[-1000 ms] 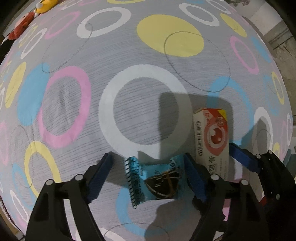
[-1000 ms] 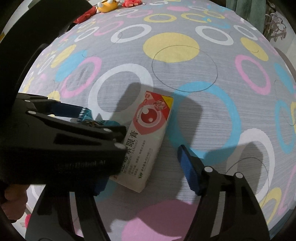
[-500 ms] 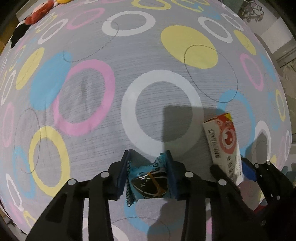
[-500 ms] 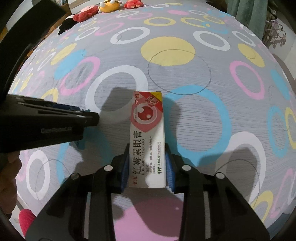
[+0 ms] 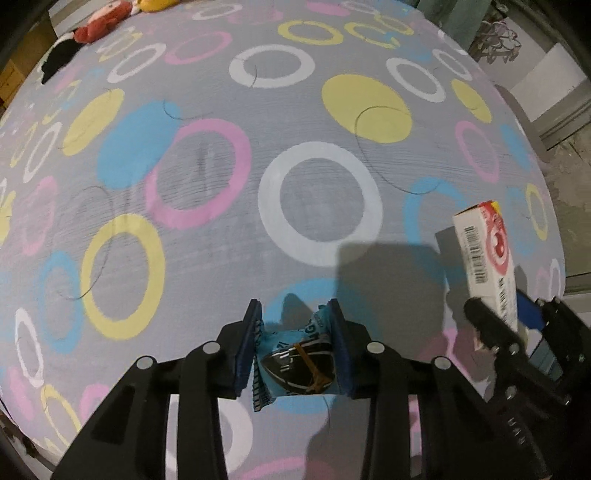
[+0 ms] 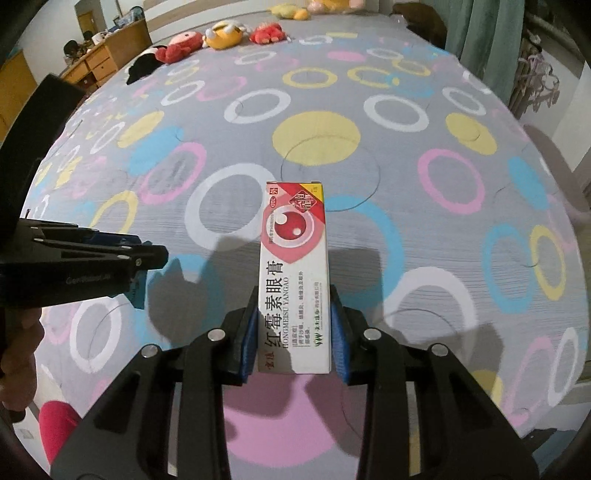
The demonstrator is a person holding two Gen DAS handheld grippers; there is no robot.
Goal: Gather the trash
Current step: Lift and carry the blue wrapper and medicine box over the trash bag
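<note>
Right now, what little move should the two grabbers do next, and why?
Probably keep lifting both clear of the bedspread. The left gripper is shut on the blue snack wrapper, and the right gripper is shut on the ointment box. No bin shows in either view, so it must be found.

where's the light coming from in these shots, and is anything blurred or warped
Left wrist view: hard shadows fall on the bedspread beyond the left gripper and its blue wrapper, so the light sits behind the camera; the fisheye bulges the bed, and the far edge is soft. Right wrist view: the same forward shadows; the box in the right gripper is sharp and its print readable, while the plush toys are softer.
</note>
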